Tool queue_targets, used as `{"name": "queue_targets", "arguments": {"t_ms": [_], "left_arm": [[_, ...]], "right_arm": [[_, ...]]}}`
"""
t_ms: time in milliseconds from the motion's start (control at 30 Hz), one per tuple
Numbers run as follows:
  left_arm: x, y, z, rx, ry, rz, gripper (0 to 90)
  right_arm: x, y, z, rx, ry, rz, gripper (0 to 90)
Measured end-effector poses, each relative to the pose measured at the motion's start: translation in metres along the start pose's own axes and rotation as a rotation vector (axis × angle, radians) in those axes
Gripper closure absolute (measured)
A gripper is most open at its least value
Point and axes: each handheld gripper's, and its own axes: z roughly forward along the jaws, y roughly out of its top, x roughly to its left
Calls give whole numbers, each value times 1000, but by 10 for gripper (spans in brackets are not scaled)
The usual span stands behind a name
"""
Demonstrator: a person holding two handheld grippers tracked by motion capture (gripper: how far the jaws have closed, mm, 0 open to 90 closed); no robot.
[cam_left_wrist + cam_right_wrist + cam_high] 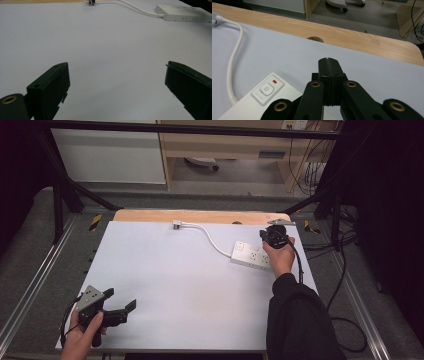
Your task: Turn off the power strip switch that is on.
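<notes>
Progress: nothing appears done yet; the plug [176,224] lies loose at the far edge of the desk [170,285], in no socket.

Items:
- power strip [251,255], one, far right, its switch [267,89] probably off.
- White cable [212,240], one.
- Left tool [121,310], near left, jaws wide, empty.
- Right tool [328,61], over the strip, jaws closed on nothing.
</notes>
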Motion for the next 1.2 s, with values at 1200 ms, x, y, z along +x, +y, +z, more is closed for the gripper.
{"name": "queue_targets", "arguments": {"t_ms": [1200], "left_arm": [[-2,1,0,-2,-5,15,57]], "right_arm": [[12,-11,10,31,32,-13,900]]}}
